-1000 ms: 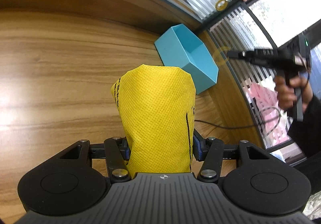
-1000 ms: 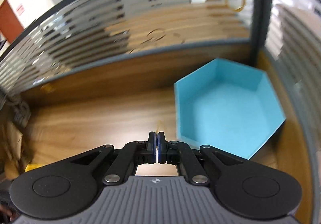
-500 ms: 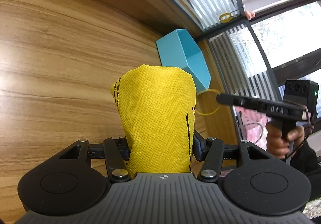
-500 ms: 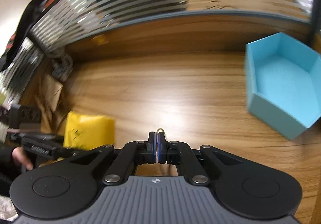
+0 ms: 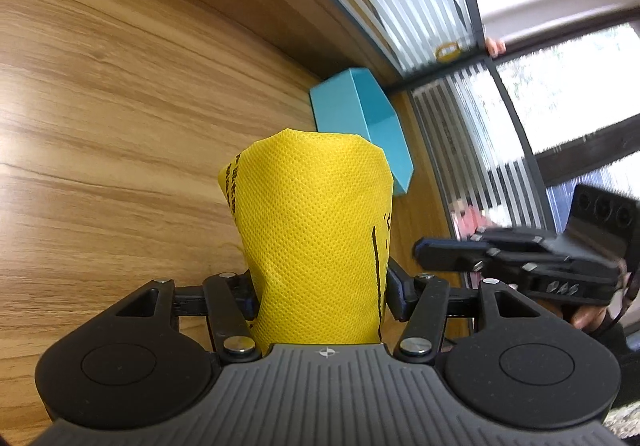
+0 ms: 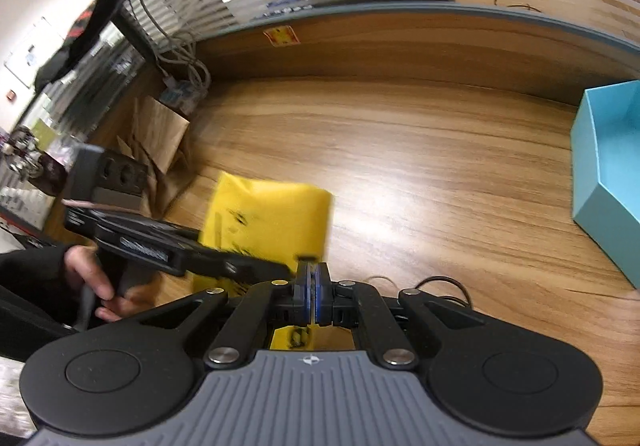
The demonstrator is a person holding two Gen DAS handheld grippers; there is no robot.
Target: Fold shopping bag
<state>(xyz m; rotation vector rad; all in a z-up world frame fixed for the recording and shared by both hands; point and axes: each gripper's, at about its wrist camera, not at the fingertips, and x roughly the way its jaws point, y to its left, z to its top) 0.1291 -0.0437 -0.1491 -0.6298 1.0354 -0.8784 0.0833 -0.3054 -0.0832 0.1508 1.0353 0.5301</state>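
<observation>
the right tool (image 5: pixel 424 248) has swung across from over the blue box (image 5: pixel 360 118) to just beside the left tool (image 5: pixel 320 294), its fingers pressed together with a thin yellowish band caught between the pads; a second ago it was well off to the side. the left tool is clamped on the folded yellow shopping bag (image 5: pixel 316 226), which stands up between its fingers above the wooden worktop (image 5: pixel 120 126). from the right wrist view the bag (image 6: pixel 272 214) sits just ahead of the closed right tool (image 6: pixel 311 300), with the person's hand (image 6: pixel 92 278) gripping the left tool's handle. the blue box rests near the worktop's far corner.
</observation>
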